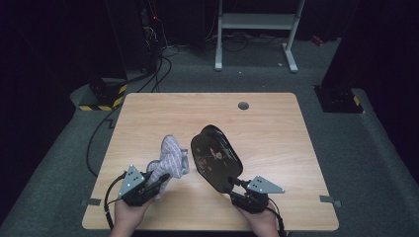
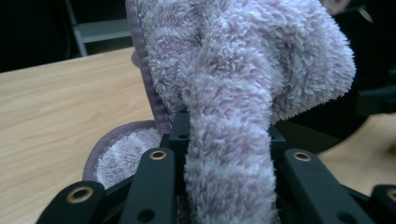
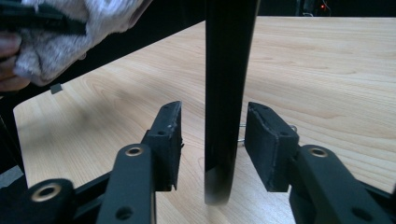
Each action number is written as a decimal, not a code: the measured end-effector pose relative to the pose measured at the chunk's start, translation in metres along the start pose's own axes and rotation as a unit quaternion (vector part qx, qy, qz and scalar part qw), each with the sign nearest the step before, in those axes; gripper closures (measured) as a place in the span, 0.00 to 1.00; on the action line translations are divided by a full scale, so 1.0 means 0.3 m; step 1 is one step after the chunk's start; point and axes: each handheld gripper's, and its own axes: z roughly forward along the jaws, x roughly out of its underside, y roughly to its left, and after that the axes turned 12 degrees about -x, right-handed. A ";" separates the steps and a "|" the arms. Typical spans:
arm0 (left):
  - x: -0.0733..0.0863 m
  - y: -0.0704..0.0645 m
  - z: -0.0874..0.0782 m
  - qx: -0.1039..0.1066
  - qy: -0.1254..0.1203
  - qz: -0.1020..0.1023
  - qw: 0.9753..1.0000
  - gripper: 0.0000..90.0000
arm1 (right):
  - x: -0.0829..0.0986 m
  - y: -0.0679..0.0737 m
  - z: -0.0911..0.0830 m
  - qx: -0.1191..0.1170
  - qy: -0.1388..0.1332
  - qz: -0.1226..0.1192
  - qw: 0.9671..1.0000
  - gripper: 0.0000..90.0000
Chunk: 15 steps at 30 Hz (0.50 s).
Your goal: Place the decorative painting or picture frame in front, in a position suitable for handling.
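Black lacquer is what I am working on: an oval tray (image 1: 216, 157) with a small flower pattern on its face, standing on edge above the near middle of the table (image 1: 267, 123), its patterned side turned toward my left. The lilac cloth (image 1: 169, 159) is bunched up just beside that face, close to it, though I cannot tell from the high view whether they touch. I judge the wiping as barely begun or about to begin: both things are up and facing each other, but nothing shows how much of the tray has been rubbed.

My left gripper (image 1: 157, 183) has its jaws closed tight on the cloth, a thick roll of pile squeezed between them in the left gripper view. My right gripper (image 1: 237, 185) sits at the tray's lower edge. In the right gripper view its jaws stand partly open with the thin black rim (image 3: 226, 98) between the pads (image 3: 267, 144), gaps visible on both sides, so the grip looks loose to me.
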 end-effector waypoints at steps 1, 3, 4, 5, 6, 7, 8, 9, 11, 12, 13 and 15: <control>-0.015 -0.003 0.002 -0.007 -0.007 -0.004 1.000 0.75 | -0.001 0.000 0.002 -0.001 0.000 0.001 1.000 0.65; -0.035 -0.005 0.009 -0.015 -0.016 -0.015 1.000 0.75 | -0.001 0.001 0.006 -0.004 0.001 0.001 1.000 0.68; -0.046 -0.006 0.015 -0.016 -0.020 -0.023 0.999 0.75 | -0.001 0.002 0.008 -0.005 0.002 0.000 1.000 0.70; -0.057 -0.005 0.023 -0.016 -0.023 -0.030 0.999 0.75 | -0.001 0.003 0.010 -0.007 0.003 0.000 1.000 0.72; -0.069 -0.004 0.034 -0.014 -0.027 -0.037 0.999 0.75 | -0.001 0.005 0.012 -0.007 0.004 0.002 1.000 0.74; -0.078 -0.005 0.043 -0.013 -0.029 -0.040 0.999 0.74 | -0.002 0.008 0.014 -0.004 0.003 -0.001 1.000 0.74; -0.086 -0.006 0.051 -0.012 -0.029 -0.042 0.999 0.74 | -0.003 0.009 0.015 -0.001 0.004 -0.004 1.000 0.76; -0.092 -0.008 0.056 -0.010 -0.031 -0.044 0.999 0.74 | -0.003 0.008 0.016 0.002 0.004 -0.005 1.000 0.78; -0.105 -0.015 0.063 -0.005 -0.035 -0.040 0.999 0.74 | -0.003 0.005 0.017 0.006 0.002 -0.002 1.000 0.79; -0.109 -0.019 0.062 -0.004 -0.039 -0.037 0.999 0.74 | -0.003 0.003 0.019 0.006 0.001 -0.001 1.000 0.79; -0.110 -0.021 0.060 -0.003 -0.039 -0.035 0.999 0.74 | -0.005 -0.001 0.022 0.006 0.001 0.003 1.000 0.79; -0.100 -0.021 0.051 -0.004 -0.043 -0.032 0.999 0.74 | -0.008 -0.003 0.032 0.008 0.000 -0.001 1.000 0.75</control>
